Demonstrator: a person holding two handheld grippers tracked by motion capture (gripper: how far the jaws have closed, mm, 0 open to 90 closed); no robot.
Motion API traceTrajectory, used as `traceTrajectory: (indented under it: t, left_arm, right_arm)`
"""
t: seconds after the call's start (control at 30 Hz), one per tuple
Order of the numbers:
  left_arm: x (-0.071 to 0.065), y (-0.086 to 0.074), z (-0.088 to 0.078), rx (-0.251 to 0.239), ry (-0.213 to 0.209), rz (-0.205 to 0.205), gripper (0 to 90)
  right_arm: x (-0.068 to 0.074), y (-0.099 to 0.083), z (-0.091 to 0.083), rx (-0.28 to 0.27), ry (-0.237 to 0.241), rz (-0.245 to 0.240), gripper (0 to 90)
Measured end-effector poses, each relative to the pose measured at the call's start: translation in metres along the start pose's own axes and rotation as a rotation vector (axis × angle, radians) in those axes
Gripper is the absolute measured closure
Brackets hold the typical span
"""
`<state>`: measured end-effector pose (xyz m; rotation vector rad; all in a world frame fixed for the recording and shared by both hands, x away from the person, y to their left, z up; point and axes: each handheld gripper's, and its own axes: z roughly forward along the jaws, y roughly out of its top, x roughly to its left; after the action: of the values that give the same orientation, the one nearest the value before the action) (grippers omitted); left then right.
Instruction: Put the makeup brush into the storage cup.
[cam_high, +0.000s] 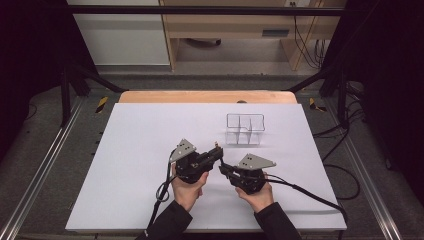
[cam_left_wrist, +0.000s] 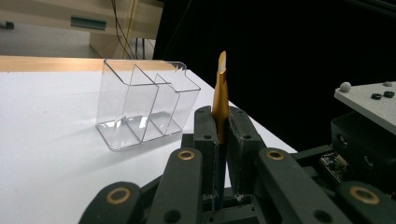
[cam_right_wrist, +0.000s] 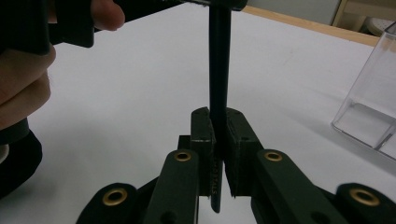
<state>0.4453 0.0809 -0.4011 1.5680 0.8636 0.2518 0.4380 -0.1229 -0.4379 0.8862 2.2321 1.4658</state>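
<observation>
In the left gripper view, the left gripper (cam_left_wrist: 219, 135) had its jaws pressed together on a slim pen-like stick (cam_left_wrist: 220, 93), whose gold, slant-cut tip rose above the jaw tops while a dark shaft ran down between them. The right gripper view showed what that view hid: the right gripper (cam_right_wrist: 218, 140) was likewise clamped on the stick's dark shaft (cam_right_wrist: 219, 65), faint gold lettering showing on the part below the jaws, and the shaft ran up to the other gripper at the top edge, beside the fingers of the person's left hand (cam_right_wrist: 23, 84).

From the high view, the two grippers met tip to tip near the middle of the white table top (cam_high: 140, 150), the left gripper (cam_high: 216, 152) and right gripper (cam_high: 223, 169) each topped by a grey three-cornered plate and held in a hand; the stick between them was too small there to make out. A clear plastic organizer (cam_high: 244, 129) with three compartments stood upright and empty just beyond them, near but not touching. The left gripper view gave its dividers (cam_left_wrist: 144, 105) plainly, while the right gripper view caught one corner (cam_right_wrist: 373, 98). Black cables trailed back toward the person's sleeves.
</observation>
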Motion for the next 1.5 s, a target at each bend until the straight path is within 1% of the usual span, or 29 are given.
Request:
traceTrajectory:
  t: [0.1,0.13,0.2,0.3,0.33,0.43,0.57,0.8,1.0,1.03,1.33,1.5]
  left_arm:
    - [-0.001,0.001,0.0,0.007,-0.003,0.006,83.1]
    - [-0.001,0.001,-0.001,0.009,0.003,0.018,83.1]
    - [-0.002,0.002,-0.001,0.014,0.018,0.036,83.1]
    - [-0.002,0.002,-0.001,0.028,0.027,0.051,83.1]
    - [-0.002,0.002,-0.001,0.034,0.029,0.054,83.1]
    - [-0.005,-0.001,0.002,0.053,0.034,0.077,83.1]
    - [-0.009,-0.003,0.005,0.068,0.029,0.097,83.1]
    - [-0.012,-0.006,0.008,0.084,0.025,0.113,83.1]
    - [-0.014,-0.007,0.009,0.087,0.018,0.114,83.1]
    - [-0.014,-0.007,0.009,0.089,0.019,0.116,83.1]
    - [-0.013,-0.006,0.008,0.087,0.014,0.116,82.4]
    - [-0.011,-0.004,0.006,0.088,0.025,0.124,73.3]
  right_arm:
    - [0.0,0.0,-0.001,-0.002,-0.001,0.001,79.7]
    - [0.0,0.001,-0.001,-0.003,-0.006,0.003,74.6]
    - [0.0,0.001,-0.001,-0.005,-0.016,0.005,69.1]
    - [-0.001,0.002,-0.002,-0.016,-0.023,0.006,62.1]
    - [-0.001,0.003,-0.002,-0.021,-0.023,0.011,61.9]
    - [-0.001,0.005,-0.005,-0.03,-0.023,0.011,64.0]
    - [-0.001,0.006,-0.007,-0.035,-0.019,0.012,68.3]
    - [-0.001,0.007,-0.009,-0.048,-0.009,0.02,75.2]
    - [-0.001,0.007,-0.009,-0.052,-0.006,0.028,79.9]
    - [0.0,0.007,-0.009,-0.055,-0.003,0.028,82.0]
    - [0.0,0.007,-0.01,-0.064,0.001,0.035,82.9]
    - [0.0,0.008,-0.01,-0.066,0.004,0.035,82.9]
